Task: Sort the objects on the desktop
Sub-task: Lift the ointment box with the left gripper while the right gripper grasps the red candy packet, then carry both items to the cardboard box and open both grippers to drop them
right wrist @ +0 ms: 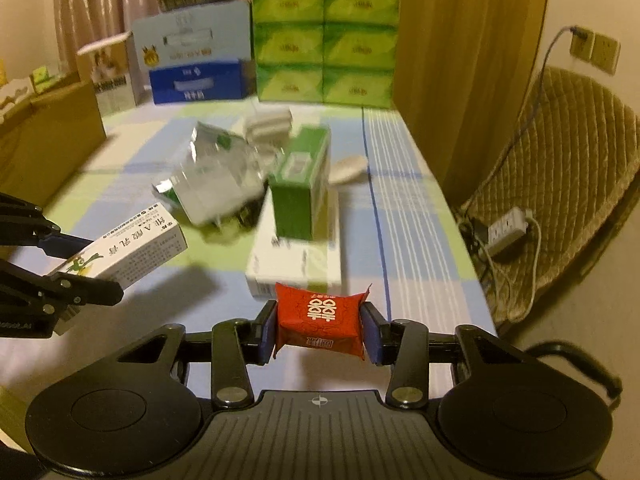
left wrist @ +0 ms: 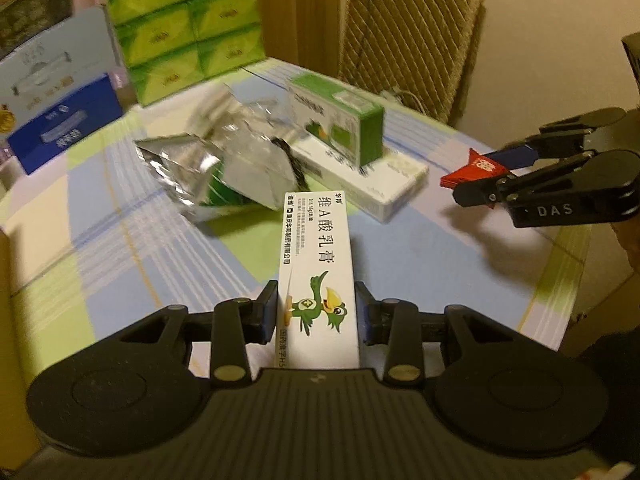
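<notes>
altogether two grippers, each gripping one item

Crinkled glossy foil bag (left wrist: 208, 168) beside smooth cardboard green box (left wrist: 340, 120); matt woven tablecloth (left wrist: 120, 240) beneath; quilted cloth chair (left wrist: 408, 36) behind.

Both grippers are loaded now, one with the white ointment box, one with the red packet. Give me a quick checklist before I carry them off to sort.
1. Left gripper clamped on the white ointment box: ok, pads press both long sides.
2. Right gripper clamped on the red packet: ok, held between both pads.
3. Both items clear of the tablecloth: ok, each casts a shadow below it.
4. Grippers apart from each other: ok, open space between them.
5. Green box stacked on the flat white box undisturbed: ok, upright.
6. Drop-off spot for either item: cannot tell, none marked.
</notes>
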`<state>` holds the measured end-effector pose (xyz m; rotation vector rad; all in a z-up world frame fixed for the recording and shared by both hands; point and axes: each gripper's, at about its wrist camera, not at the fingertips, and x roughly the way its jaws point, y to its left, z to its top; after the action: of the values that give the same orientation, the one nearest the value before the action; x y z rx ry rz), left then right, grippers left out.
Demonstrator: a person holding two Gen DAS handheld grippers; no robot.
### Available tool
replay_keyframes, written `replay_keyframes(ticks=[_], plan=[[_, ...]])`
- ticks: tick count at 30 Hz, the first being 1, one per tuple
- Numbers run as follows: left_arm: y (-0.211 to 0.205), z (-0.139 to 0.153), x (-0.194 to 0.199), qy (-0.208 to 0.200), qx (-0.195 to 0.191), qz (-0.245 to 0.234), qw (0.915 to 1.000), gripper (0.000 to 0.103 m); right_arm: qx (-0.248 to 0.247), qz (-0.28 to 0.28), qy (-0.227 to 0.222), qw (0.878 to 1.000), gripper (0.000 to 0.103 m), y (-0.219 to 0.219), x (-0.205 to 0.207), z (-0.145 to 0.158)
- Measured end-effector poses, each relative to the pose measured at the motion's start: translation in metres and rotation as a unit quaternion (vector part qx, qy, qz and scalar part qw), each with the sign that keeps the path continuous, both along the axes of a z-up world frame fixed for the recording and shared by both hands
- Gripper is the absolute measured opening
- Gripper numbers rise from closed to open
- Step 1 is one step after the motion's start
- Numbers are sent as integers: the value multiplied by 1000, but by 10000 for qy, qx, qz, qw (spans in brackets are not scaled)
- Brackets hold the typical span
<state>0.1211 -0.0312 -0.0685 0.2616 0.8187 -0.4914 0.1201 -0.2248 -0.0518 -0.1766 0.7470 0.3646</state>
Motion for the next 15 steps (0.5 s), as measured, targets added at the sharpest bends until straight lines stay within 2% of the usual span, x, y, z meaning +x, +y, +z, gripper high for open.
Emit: replay_keyframes(ticks=[7, 11, 15], plan=[[39, 62, -9, -370, -131, 527, 9978, 33, 307, 601, -349, 9971, 40, 47, -4, 63], [83, 98, -22, -534, -106, 995, 9936, 33, 597, 1090, -453, 9912, 40, 93, -13, 93], [137, 124, -39, -643, 20, 1553, 9858, 33, 862, 1605, -447, 9823, 40, 153, -23, 107]])
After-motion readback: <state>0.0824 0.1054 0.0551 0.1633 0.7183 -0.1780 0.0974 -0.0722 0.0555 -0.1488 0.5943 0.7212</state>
